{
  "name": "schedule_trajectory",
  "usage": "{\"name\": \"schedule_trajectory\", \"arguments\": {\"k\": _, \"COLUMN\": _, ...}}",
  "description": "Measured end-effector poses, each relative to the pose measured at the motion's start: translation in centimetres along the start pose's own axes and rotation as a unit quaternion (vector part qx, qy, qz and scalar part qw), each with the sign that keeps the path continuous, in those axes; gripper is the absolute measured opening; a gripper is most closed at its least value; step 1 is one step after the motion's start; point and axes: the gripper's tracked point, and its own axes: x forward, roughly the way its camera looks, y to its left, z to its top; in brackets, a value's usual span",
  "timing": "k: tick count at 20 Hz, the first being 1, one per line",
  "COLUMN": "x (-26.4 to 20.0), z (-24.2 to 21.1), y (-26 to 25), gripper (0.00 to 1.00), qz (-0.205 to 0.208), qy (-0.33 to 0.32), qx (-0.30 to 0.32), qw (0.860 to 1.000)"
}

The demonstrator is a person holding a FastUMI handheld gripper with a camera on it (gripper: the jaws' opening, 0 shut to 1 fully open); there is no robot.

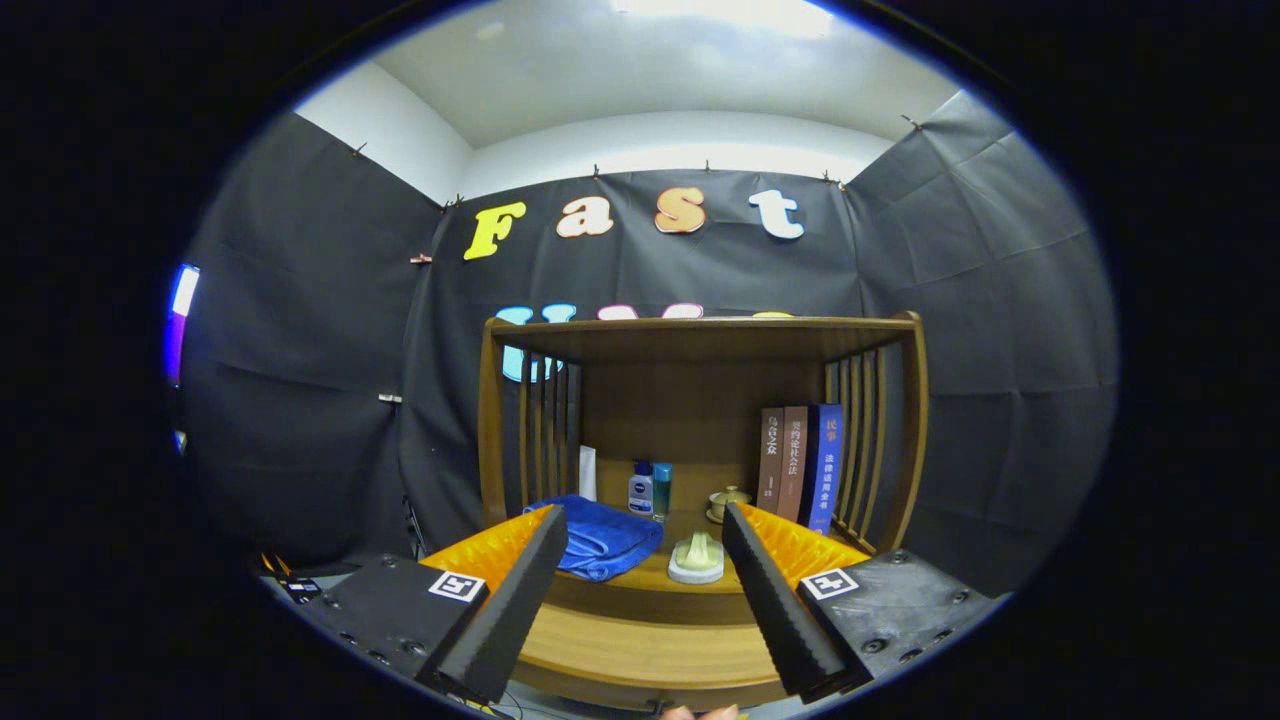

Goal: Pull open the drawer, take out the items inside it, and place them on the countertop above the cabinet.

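The gripper (645,545) hangs with its fingers spread wide, nothing between them, facing a wooden cabinet (700,340) with slatted sides; on the countertop (640,575) just beyond the fingertips lie a folded blue towel (600,540) and a pale soap on a white dish (697,557); further back stand two small bottles (650,488), a little lidded cup (727,502) and three upright books (800,465) against the right slats; the lighter wooden front (645,655) below, between the fingers, looks like the drawer, though no handle can be made out.
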Motion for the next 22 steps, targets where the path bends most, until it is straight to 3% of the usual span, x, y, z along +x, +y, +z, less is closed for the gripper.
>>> {"name": "schedule_trajectory", "arguments": {"k": 4, "x": -4.1, "z": -5.5, "y": 0.2, "gripper": 0.99, "qz": -0.031, "qy": 0.019, "qx": -0.015, "qw": 0.999}}
{"name": "schedule_trajectory", "arguments": {"k": 9, "x": -6.8, "z": -14.3, "y": 0.1, "gripper": 0.99, "qz": -0.057, "qy": 0.053, "qx": 0.017, "qw": 0.997}}
{"name": "schedule_trajectory", "arguments": {"k": 15, "x": -6.1, "z": -22.9, "y": -1.8, "gripper": 0.99, "qz": -0.084, "qy": 0.102, "qx": 0.012, "qw": 0.991}}
{"name": "schedule_trajectory", "arguments": {"k": 22, "x": -4.1, "z": -27.5, "y": -1.8, "gripper": 0.99, "qz": -0.083, "qy": 0.131, "qx": 0.0, "qw": 0.988}}
